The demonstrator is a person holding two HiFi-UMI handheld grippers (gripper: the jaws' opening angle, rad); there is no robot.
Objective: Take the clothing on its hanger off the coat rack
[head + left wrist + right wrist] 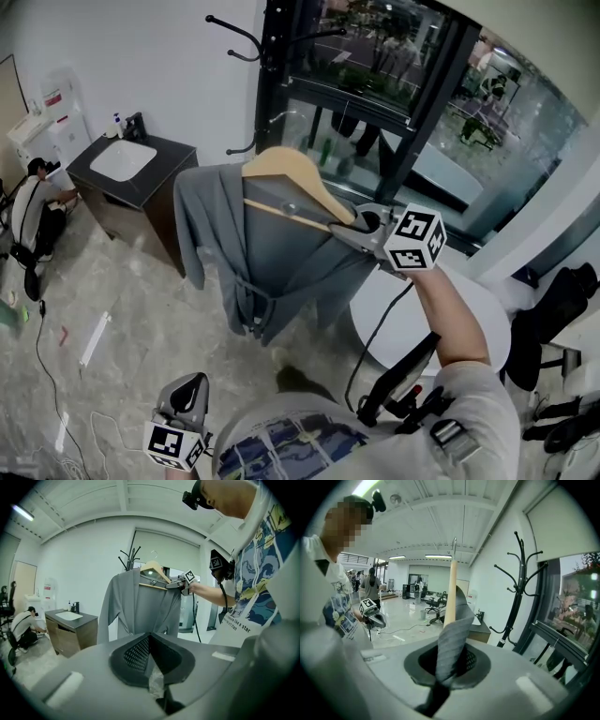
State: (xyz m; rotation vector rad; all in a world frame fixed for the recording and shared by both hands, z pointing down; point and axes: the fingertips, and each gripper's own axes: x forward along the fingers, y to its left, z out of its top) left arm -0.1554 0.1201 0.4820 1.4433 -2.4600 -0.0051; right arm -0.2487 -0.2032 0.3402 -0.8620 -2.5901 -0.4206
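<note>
A grey garment (272, 262) hangs from a wooden hanger (291, 173), held up in the air. My right gripper (361, 230) is shut on the hanger's right shoulder and the cloth over it. In the right gripper view the grey cloth (452, 639) and the wooden arm (450, 592) run up out of the jaws, and the metal hook hangs free. The black coat rack (518, 583) stands apart to the right, and behind the garment (267, 56) in the head view. My left gripper (186, 398) hangs low at the person's side, shut and holding nothing.
A dark cabinet with a white sink (131, 173) stands left of the rack. A person (33, 206) crouches at the far left. A round white table (394, 309) is under the right arm, with a black chair (553, 309) to its right and a glass wall behind.
</note>
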